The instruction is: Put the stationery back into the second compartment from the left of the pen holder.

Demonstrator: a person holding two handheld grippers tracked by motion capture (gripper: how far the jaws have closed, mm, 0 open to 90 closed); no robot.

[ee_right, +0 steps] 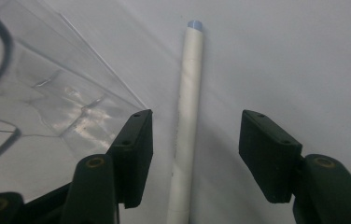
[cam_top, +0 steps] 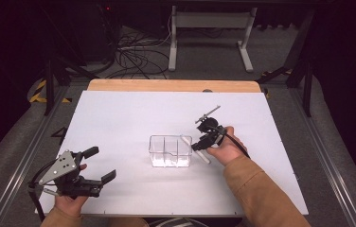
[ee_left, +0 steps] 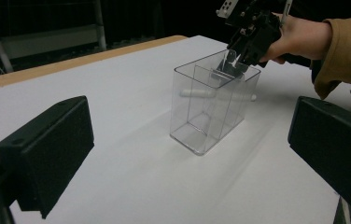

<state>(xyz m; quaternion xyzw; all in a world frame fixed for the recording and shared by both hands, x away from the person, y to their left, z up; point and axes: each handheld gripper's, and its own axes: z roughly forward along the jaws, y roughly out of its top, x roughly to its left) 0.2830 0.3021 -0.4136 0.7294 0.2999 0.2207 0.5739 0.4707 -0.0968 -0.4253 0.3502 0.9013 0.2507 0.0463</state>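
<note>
Marker (ee_right: 188,116) lies flat on the table (cam_top: 119,113), just beside the clear bin (cam_top: 170,151), on its right wall. Right gripper (ee_right: 194,154) straddles it, jaws partly apart, pads not yet touching. It looks light, stiff, smooth and apt to roll, so grip mid-barrel, square across. Left gripper (cam_top: 101,165) waits wide open, well left of the bin.

From above my near side, the high view looks forward and down across the whole surface (cam_top: 119,118). My left tool's (ee_left: 187,154) camera sits low at the near left, facing the clear box (ee_left: 213,105). My right tool's (ee_right: 194,158) camera hangs close above the white pen (ee_right: 187,116), sharing, I think, that box's wall.
</note>
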